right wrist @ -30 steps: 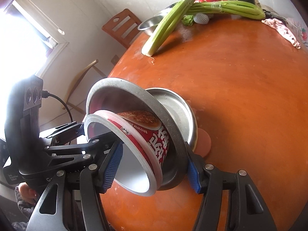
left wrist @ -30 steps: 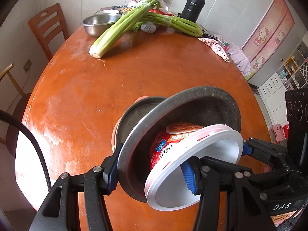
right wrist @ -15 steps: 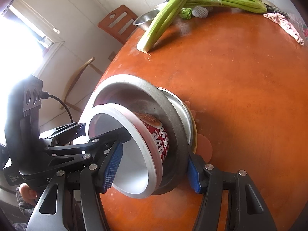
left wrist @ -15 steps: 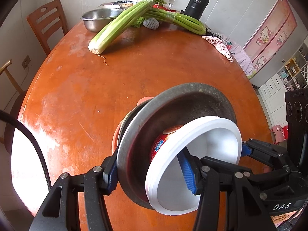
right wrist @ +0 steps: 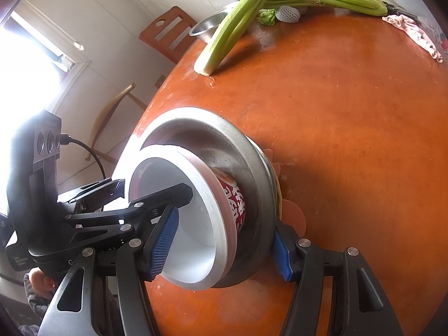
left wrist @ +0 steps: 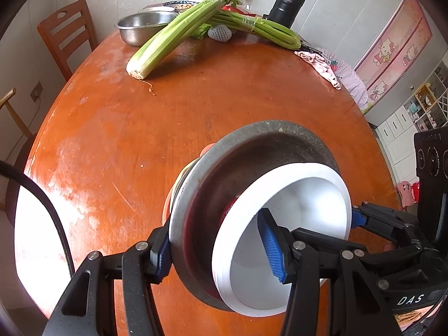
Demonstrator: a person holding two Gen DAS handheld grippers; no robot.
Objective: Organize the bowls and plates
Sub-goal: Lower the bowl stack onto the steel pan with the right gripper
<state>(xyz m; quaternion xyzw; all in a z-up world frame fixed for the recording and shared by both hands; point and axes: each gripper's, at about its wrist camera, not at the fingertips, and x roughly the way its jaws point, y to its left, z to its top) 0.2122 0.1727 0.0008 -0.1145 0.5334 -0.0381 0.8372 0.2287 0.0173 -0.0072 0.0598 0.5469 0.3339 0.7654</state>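
Note:
A steel bowl (left wrist: 252,173) stands tilted on its side, with a red-and-white paper bowl (left wrist: 296,196) nested in it. Behind them lies a second steel bowl over pink plates (right wrist: 294,212). My left gripper (left wrist: 218,246) is shut across the rims of the steel bowl and the paper bowl. My right gripper (right wrist: 224,240) is shut on the same pair from the other side, with the steel bowl (right wrist: 252,168) and the paper bowl (right wrist: 196,224) between its fingers.
On the round orange table (left wrist: 140,128), celery bunches (left wrist: 173,36), a steel basin (left wrist: 140,28), a black flask (left wrist: 288,2) and a pink cloth (left wrist: 319,61) lie at the far side. Wooden chairs (left wrist: 67,33) stand at the left.
The tilted steel bowl and paper bowl have been lowered and pressed closer onto the bowl and plates behind, which are now nearly hidden. Both grippers kept their hold.

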